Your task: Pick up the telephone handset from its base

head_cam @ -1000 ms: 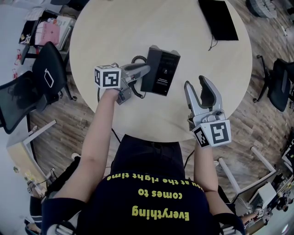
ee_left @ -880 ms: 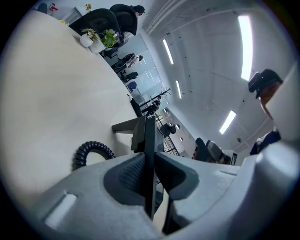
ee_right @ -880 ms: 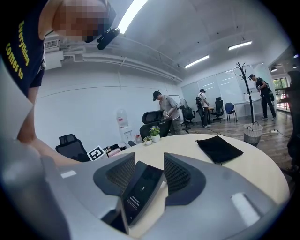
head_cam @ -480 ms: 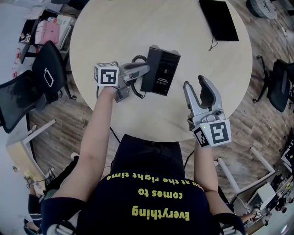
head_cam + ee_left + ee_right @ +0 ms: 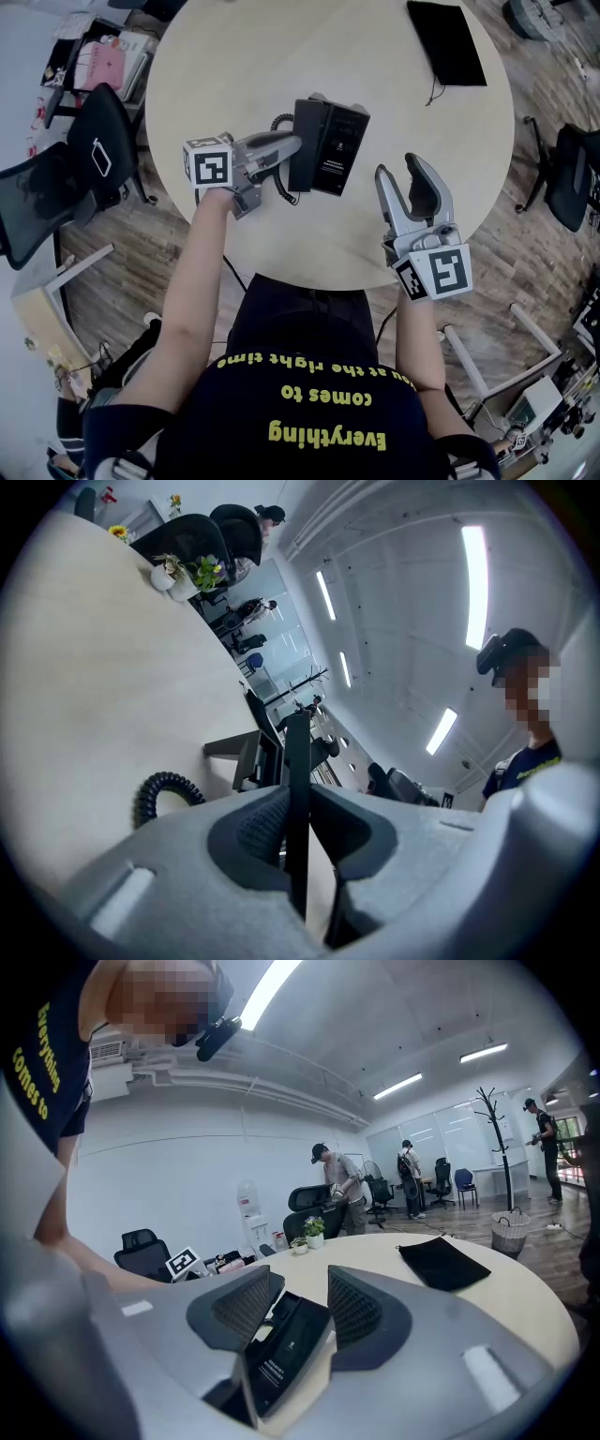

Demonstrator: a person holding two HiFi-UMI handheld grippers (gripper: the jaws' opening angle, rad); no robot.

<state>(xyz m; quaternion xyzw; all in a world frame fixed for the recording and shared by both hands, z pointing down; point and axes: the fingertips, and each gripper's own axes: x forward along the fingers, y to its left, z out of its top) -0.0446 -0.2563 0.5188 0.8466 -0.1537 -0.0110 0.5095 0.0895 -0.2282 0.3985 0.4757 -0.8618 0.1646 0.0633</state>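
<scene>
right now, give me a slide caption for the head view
Left gripper holds the telephone handset beside its base; right gripper open.

- An open-plan office: black swivel chairs (image 5: 94, 150) stand beside a round pale bench (image 5: 234, 56) on wood flooring (image 5: 525, 234).
- Beyond the bench's far edge: ceiling strip lights (image 5: 408, 1084), a water dispenser (image 5: 249, 1206), a coat stand (image 5: 494, 1129), glass partitions (image 5: 450, 1138).

The black handset (image 5: 306, 142) sits just left of centre in the head view, a thin dark slab on edge, pinched between the pads of my left claw (image 5: 292, 145). It runs along the left side of the black, boxy base (image 5: 341, 150), which lies flat with its pale print facing up. I can't tell whether the handset is clear of the base. The coiled cord (image 5: 159, 795) loops at the lower left of the left gripper view.
</scene>
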